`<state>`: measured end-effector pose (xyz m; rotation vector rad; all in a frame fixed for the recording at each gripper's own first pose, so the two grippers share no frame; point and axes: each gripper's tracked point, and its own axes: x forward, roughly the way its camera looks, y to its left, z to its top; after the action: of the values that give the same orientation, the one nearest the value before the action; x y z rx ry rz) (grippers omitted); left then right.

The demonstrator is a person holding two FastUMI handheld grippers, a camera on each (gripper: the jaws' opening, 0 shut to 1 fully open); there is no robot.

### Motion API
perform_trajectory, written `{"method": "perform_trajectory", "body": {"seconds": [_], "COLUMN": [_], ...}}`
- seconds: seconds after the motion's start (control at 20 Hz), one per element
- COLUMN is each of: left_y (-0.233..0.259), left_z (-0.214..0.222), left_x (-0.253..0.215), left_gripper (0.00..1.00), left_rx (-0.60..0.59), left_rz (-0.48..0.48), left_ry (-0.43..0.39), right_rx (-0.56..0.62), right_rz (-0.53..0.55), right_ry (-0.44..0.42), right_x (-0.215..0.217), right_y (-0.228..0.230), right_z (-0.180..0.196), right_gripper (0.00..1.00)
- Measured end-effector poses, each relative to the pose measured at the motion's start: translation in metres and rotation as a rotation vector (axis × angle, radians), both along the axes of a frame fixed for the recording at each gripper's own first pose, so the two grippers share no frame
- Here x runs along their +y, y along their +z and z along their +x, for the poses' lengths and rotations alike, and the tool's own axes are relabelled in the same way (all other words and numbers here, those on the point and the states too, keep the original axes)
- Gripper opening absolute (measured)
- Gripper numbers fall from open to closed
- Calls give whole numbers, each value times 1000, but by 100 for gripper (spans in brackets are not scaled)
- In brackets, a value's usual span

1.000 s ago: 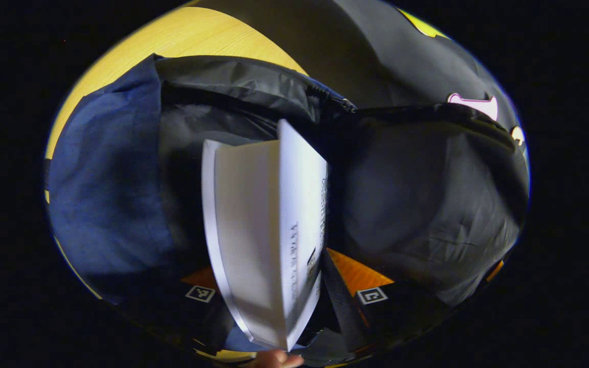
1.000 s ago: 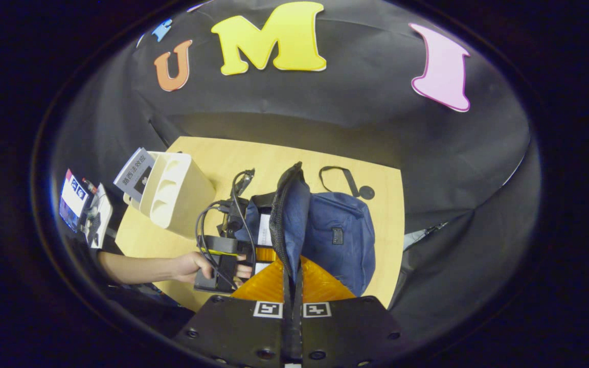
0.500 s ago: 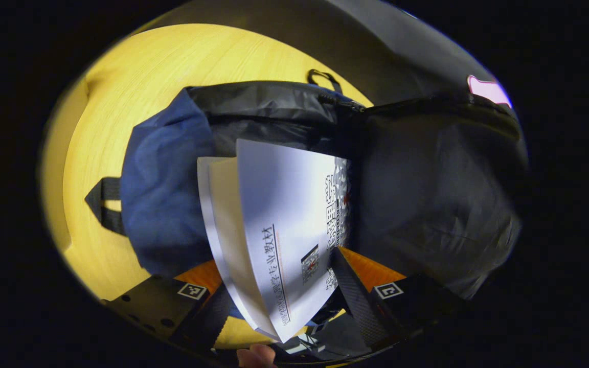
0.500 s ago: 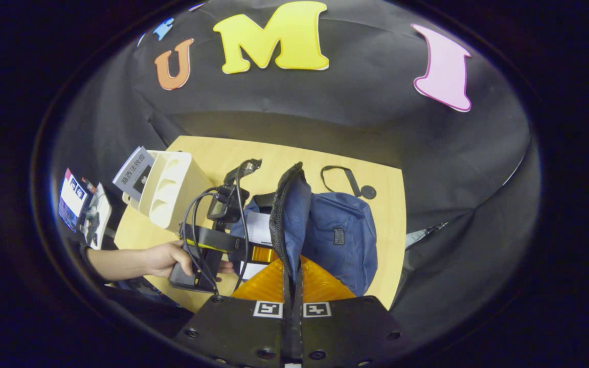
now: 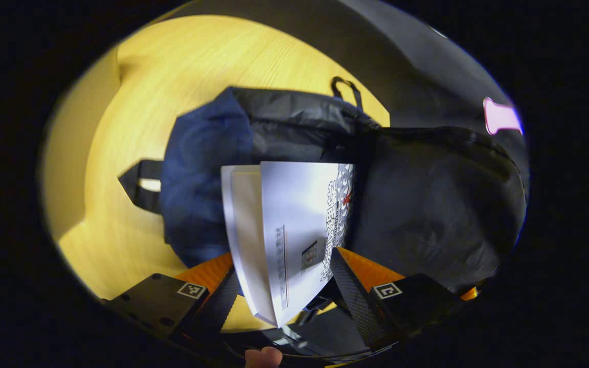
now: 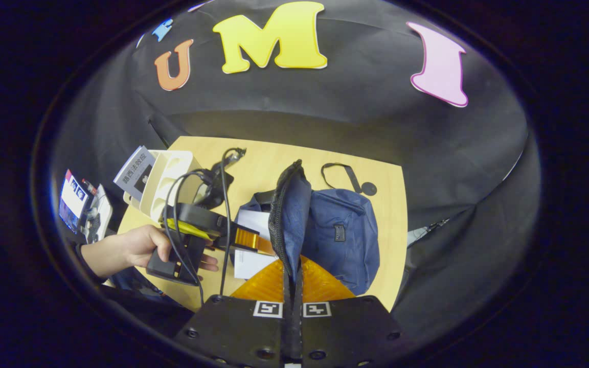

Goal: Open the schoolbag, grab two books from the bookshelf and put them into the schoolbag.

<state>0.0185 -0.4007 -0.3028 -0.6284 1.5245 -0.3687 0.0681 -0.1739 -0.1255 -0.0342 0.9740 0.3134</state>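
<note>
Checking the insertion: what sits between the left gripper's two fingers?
In the left gripper view, a white paperback book stands between the open left gripper fingers, its far end inside the navy fabric schoolbag.

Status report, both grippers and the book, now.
Left gripper open around white book, half inside schoolbag. Right gripper shut on bag flap, holding it up. Nothing blocking.

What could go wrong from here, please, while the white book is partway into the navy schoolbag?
1. The white paperback book lies between the left gripper's spread fingers, apparently unpinched, so it could slide out instead of into the navy fabric schoolbag.
2. The right gripper pinches only the bag's thin black zipper edge; a slip would likely close the opening.
</note>
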Motion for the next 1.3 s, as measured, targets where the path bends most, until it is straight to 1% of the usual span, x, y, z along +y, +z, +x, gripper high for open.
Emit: {"method": "perform_trajectory", "body": {"seconds": [0.1,0.2,0.3,0.45,0.5,0.55,0.6,0.65,0.7,0.8,0.85,0.9,0.95,1.0,1.05,1.1,1.15,1.25,1.3], "left_y": [5,11,15,33,45,61,76,92,105,131,145,159,171,182,192,201,208,222,227], "left_z": [2,2,4,-3,-3,-5,-6,-8,-9,-4,2,10,13,18,20,19,17,11,12], "left_x": [14,20,33,46,49,52,58,67,81,117,139,166,191,216,239,261,279,310,335], "left_gripper": [100,99,100,99,99,100,99,99,99,99,99,99,99,98,98,98,98,98,98], "left_rx": [-62,-71,-88,-126,-169,-223,-278,-332,-377,-467,-522,-576,-620,-651,-662,-653,-619,-535,-515], "left_rz": [37,61,94,93,89,84,87,95,116,187,235,292,340,384,421,439,434,405,430], "left_ry": [-19,-23,-31,-40,-54,-72,-89,-108,-128,-163,-179,-194,-211,-219,-217,-204,-177,-115,-106], "right_rx": [-4,-4,-3,-5,-6,-5,-5,-7,-7,-8,-9,-9,-7,-7,-6,-3,-1,1,1], "right_rz": [3,5,4,6,7,7,6,2,0,-2,-3,-2,-3,-3,-6,-4,-8,-15,-18], "right_ry": [0,-2,0,2,2,3,4,6,6,10,10,11,12,15,15,15,15,14,12], "right_x": [-2,-3,-2,-1,0,1,1,2,5,7,9,10,11,13,12,13,12,10,10], "right_y": [-1,-1,-1,-3,-2,-3,-3,-4,-3,-4,-4,-5,-5,-6,-7,-8,-8,-8,-8], "right_z": [-1,0,-1,-2,-2,-4,-4,-4,-3,-4,-5,-5,-6,-5,-5,-5,-6,-6,-5], "right_gripper": [0,0,0,0,0,3,0,0,0,0,0,3,0,0,0,3,0,0,0]}}
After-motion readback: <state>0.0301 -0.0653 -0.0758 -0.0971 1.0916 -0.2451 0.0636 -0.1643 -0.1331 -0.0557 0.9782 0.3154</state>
